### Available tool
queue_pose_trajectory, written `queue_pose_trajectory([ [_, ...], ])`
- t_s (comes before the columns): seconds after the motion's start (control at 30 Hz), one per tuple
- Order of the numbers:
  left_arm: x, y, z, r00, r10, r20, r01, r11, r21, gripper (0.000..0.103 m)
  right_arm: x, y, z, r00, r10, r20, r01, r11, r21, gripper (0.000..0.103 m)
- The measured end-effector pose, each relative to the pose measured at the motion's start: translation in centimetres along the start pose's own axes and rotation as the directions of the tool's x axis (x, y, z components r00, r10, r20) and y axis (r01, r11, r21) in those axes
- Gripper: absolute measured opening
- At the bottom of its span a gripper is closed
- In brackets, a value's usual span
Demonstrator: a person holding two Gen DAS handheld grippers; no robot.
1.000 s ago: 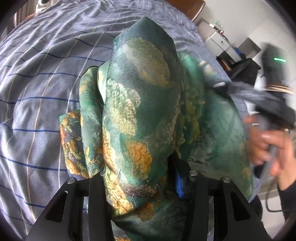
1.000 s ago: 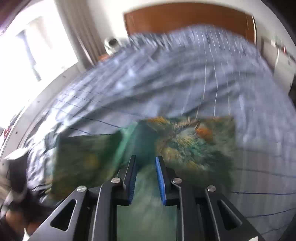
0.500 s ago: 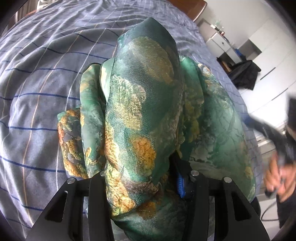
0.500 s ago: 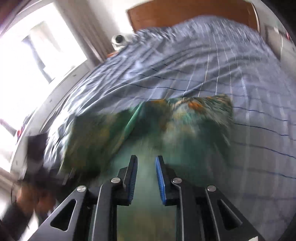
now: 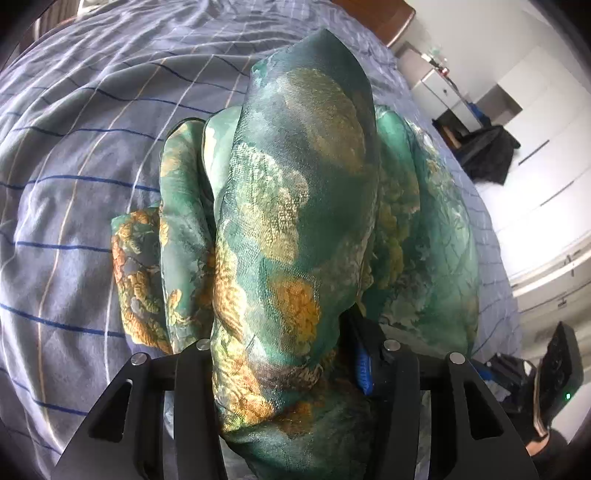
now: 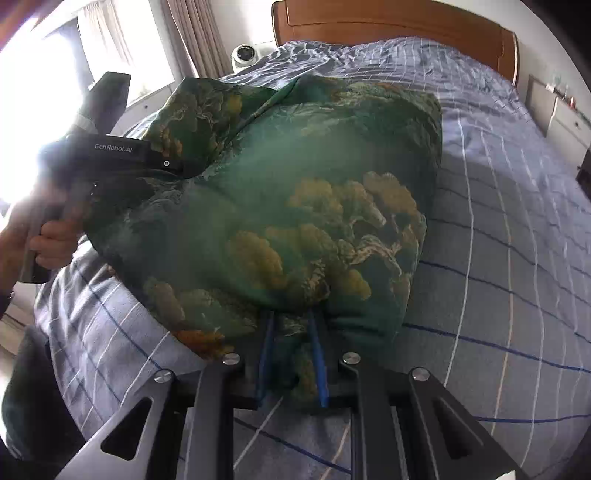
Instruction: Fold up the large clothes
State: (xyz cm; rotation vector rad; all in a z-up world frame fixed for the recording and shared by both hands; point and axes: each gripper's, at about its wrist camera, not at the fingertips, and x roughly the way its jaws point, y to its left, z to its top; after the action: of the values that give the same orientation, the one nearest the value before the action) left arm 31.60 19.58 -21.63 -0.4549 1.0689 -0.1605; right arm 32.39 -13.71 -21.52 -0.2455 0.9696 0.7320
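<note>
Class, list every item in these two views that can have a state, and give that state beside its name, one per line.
Green floral garment: bunched, partly lifted off the bed, gripped at two places.
Left tongs: shut on the garment.
Right tongs: shut on the garment.
Checked bedsheet: spread, lightly wrinkled.

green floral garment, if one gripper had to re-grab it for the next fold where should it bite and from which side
Probably the free far edge of the green floral garment, where it lies flat on the striped bedsheet toward the headboard. Come in low from the open sheet to the right, sliding one finger under the hem. The near edge is bunched in the right gripper, the other end in the left gripper.
</note>
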Motion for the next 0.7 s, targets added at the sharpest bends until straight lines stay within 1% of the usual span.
queue_pose_trajectory([
  [0.03, -0.2, 0.0, 0.0, 1.000, 0.001, 0.001, -0.001, 1.000, -0.004, 0.051, -0.3, 0.2, 0.2, 1.000, -0.009, -0.001, 0.009, 1.000, -0.004, 0.019],
  [0.1, -1.2, -0.5, -0.2, 1.000, 0.025, 0.015, -0.025, 1.000, -0.001, 0.058, -2.0, 0.9, 0.3, 0.999, -0.029, 0.028, 0.030, 0.999, -0.015, 0.021],
  [0.13, -2.5, -1.3, -0.4, 0.997, 0.069, 0.043, -0.069, 0.998, 0.011, 0.067, -3.0, 1.2, 0.2, 0.998, -0.038, 0.045, 0.039, 0.999, -0.021, 0.024],
  [0.2, -4.5, -2.7, -1.0, 0.985, 0.143, 0.100, -0.148, 0.988, 0.043, 0.074, -6.0, 1.8, 0.0, 0.994, -0.037, 0.099, 0.040, 0.999, -0.029, 0.051],
  [0.23, -5.8, -3.8, -1.4, 0.971, 0.197, 0.138, -0.207, 0.977, 0.060, 0.078, -7.4, 2.1, -0.3, 0.990, -0.035, 0.133, 0.038, 0.999, -0.024, 0.079],
  [0.27, -7.1, -4.7, -1.8, 0.956, 0.237, 0.171, -0.251, 0.966, 0.068, 0.081, -8.7, 2.2, -0.6, 0.985, -0.037, 0.169, 0.041, 0.999, -0.021, 0.092],
  [0.33, -9.0, -5.9, -2.5, 0.938, 0.270, 0.219, -0.292, 0.953, 0.074, 0.085, -11.2, 2.8, -1.2, 0.972, -0.059, 0.226, 0.067, 0.997, -0.032, 0.092],
  [0.47, -11.3, -7.5, -3.5, 0.903, 0.327, 0.280, -0.361, 0.929, 0.077, 0.086, -13.8, 3.6, -1.2, 0.954, -0.099, 0.283, 0.119, 0.991, -0.054, 0.092],
  [0.6, -12.4, -8.0, -3.7, 0.880, 0.366, 0.302, -0.404, 0.912, 0.073, 0.086, -14.6, 3.8, -1.3, 0.949, -0.107, 0.296, 0.128, 0.990, -0.053, 0.092],
  [0.7, -13.1, -8.2, -3.7, 0.869, 0.382, 0.314, -0.424, 0.902, 0.077, 0.086, -14.3, 3.4, -1.4, 0.951, -0.117, 0.288, 0.135, 0.990, -0.045, 0.092],
])
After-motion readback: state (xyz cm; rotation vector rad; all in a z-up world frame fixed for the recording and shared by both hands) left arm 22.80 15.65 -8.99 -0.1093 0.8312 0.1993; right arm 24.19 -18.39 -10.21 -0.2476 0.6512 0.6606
